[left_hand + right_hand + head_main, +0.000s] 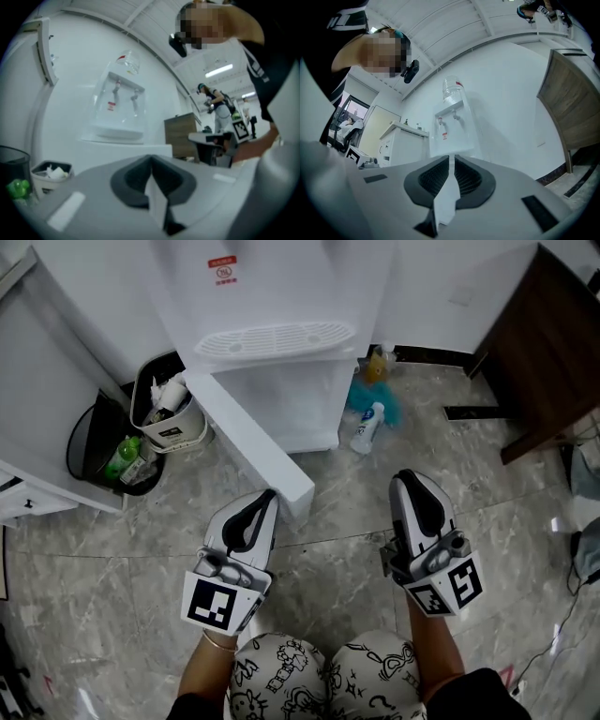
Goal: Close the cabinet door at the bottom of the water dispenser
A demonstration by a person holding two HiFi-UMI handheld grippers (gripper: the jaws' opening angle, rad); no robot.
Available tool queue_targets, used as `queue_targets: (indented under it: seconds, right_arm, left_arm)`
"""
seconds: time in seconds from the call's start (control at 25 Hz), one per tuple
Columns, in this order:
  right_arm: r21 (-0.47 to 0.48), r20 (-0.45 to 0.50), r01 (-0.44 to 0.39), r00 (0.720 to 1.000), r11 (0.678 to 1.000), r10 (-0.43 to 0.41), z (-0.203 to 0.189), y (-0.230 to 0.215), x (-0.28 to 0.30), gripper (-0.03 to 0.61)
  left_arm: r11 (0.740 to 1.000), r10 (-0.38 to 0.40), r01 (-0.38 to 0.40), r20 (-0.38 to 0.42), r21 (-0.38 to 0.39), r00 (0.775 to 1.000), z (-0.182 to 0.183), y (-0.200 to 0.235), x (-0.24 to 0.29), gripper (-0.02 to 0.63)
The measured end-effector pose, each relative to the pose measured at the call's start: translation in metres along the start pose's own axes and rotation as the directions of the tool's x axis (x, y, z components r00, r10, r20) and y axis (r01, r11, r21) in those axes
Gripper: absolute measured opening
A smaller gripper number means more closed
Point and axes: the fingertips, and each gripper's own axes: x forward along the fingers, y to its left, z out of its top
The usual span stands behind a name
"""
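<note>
The white water dispenser stands against the far wall. Its bottom cabinet door is swung wide open toward me, with its free end on the floor side nearest me. My left gripper is shut and empty, its tip just left of the door's free end, on the door's outer side. My right gripper is also shut and empty, hanging over the floor to the right of the door and apart from it. The left gripper faces the door. The right gripper points at the dispenser.
A small white bin and a black bin with a green bottle stand left of the door, beside a white cupboard. A spray bottle and a yellow bottle lie right of the dispenser. A brown wooden cabinet is far right.
</note>
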Motion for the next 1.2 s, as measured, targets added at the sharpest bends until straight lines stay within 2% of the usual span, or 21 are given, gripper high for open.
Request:
queue_targets:
  seconds: [0.16, 0.28, 0.4, 0.48, 0.72, 0.88, 1.0, 1.12, 1.2]
  right_arm:
    - [0.000, 0.007, 0.012, 1.000, 1.000, -0.012, 0.006, -0.003, -0.007, 0.018]
    - [0.004, 0.014, 0.017, 1.000, 1.000, -0.018, 0.009, -0.006, -0.011, 0.018]
    - [0.015, 0.022, 0.036, 0.999, 0.999, -0.036, 0.011, -0.009, -0.015, 0.018]
    - [0.024, 0.024, 0.045, 0.999, 0.999, -0.046, 0.012, -0.012, -0.018, 0.018]
    - [0.036, 0.039, 0.069, 0.997, 0.997, -0.071, 0.019, -0.025, -0.026, 0.018]
    - [0.049, 0.056, 0.083, 0.995, 0.995, -0.086, 0.022, -0.033, -0.030, 0.018]
    - [0.059, 0.060, 0.080, 0.995, 0.995, -0.083, 0.021, -0.035, -0.028, 0.018]
    - [0.060, 0.058, 0.074, 0.995, 0.995, -0.077, 0.018, -0.035, -0.028, 0.018]
    - [0.060, 0.058, 0.073, 0.995, 0.995, -0.077, 0.017, -0.034, -0.026, 0.018]
  left_arm:
    - [0.997, -0.064, 0.064, -0.024, 0.034, 0.998, -0.010, -0.012, 0.046, 0.003]
    - [0.995, -0.081, 0.082, -0.016, 0.052, 0.997, -0.012, -0.016, 0.084, 0.003]
    - [0.998, -0.054, 0.052, 0.048, 0.047, 0.997, -0.007, -0.008, 0.121, 0.002]
    - [0.999, -0.035, 0.033, 0.055, 0.037, 0.998, -0.008, 0.001, 0.140, 0.002]
    - [0.996, 0.013, -0.011, -0.019, 0.087, 1.000, -0.021, 0.023, 0.186, 0.000]
    - [0.993, 0.104, -0.099, -0.094, 0.061, 0.990, -0.038, 0.050, 0.199, 0.000]
    - [0.988, 0.154, -0.153, -0.110, 0.020, 0.982, -0.046, 0.071, 0.197, 0.000]
    - [0.989, 0.144, -0.138, -0.109, 0.062, 0.984, -0.047, 0.072, 0.197, 0.000]
    - [0.990, 0.131, -0.127, -0.091, 0.055, 0.987, -0.044, 0.071, 0.196, 0.000]
